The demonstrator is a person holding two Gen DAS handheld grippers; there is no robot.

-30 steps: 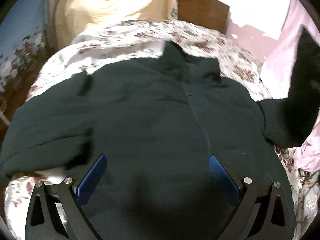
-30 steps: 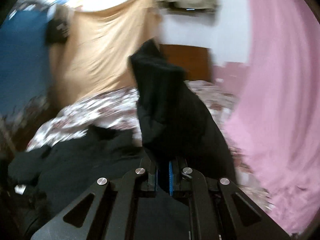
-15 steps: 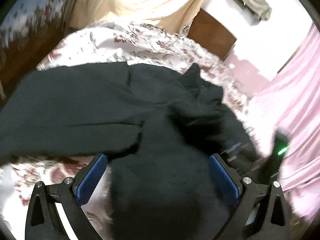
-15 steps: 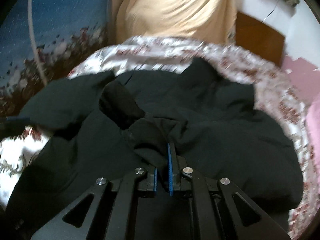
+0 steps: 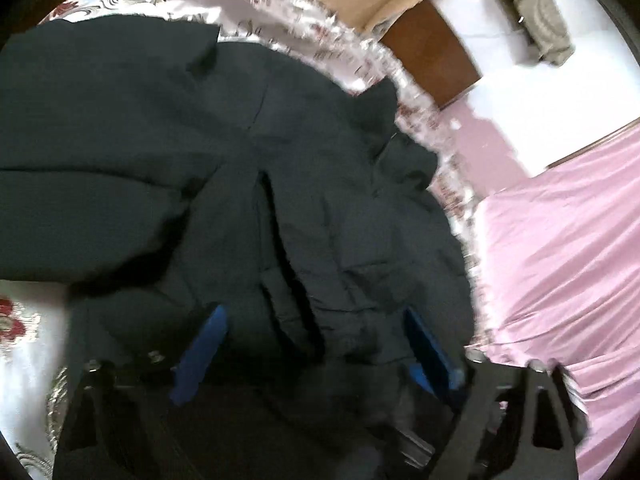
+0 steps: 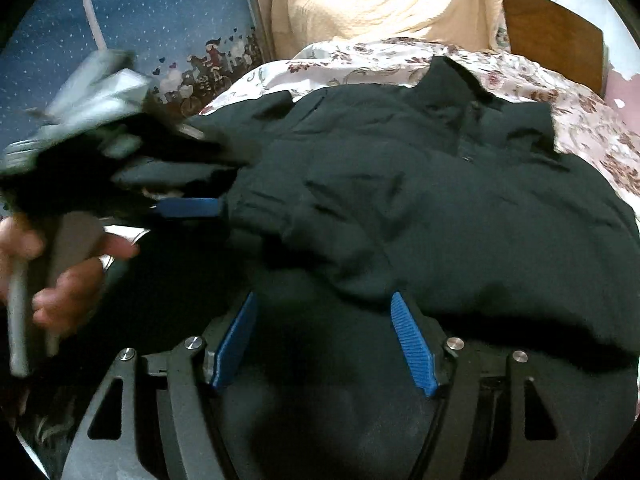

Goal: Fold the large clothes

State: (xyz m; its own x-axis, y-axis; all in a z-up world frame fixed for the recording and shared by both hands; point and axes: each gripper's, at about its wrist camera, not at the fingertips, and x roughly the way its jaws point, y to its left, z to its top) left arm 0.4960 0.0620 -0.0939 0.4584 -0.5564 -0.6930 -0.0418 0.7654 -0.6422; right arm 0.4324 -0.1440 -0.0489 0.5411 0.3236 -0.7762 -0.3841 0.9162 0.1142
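A large dark jacket [image 6: 440, 200] lies front up on the floral bedspread [image 6: 360, 64], collar toward the headboard. One sleeve [image 6: 304, 224] is folded across its chest, cuff toward the left. My right gripper [image 6: 324, 320] hovers just over the jacket's lower front; its jaws are opening and nothing sits between the blue pads [image 6: 412, 344]. In the left wrist view the jacket [image 5: 160, 140] fills the frame. My left gripper [image 5: 316, 324] points down at the folded sleeve [image 5: 288, 260]; its jaws are closing with cloth between them, the pads [image 5: 204, 344] clear of it. A hand [image 6: 64, 280] holds that left gripper [image 6: 208, 190] by the cuff.
A pink curtain [image 5: 560, 260] hangs along the bed's right side. A wooden headboard [image 5: 428, 52] and a beige cloth [image 6: 380, 0] stand behind the bed. A blue patterned sheet [image 6: 160, 12] covers the left side. Bare bedspread [image 5: 24, 340] shows at the left.
My right gripper came down from holding the sleeve high, laid it across the jacket's chest and opened, letting it go. My left gripper dropped and rolled toward the sleeve, its jaws narrowing.
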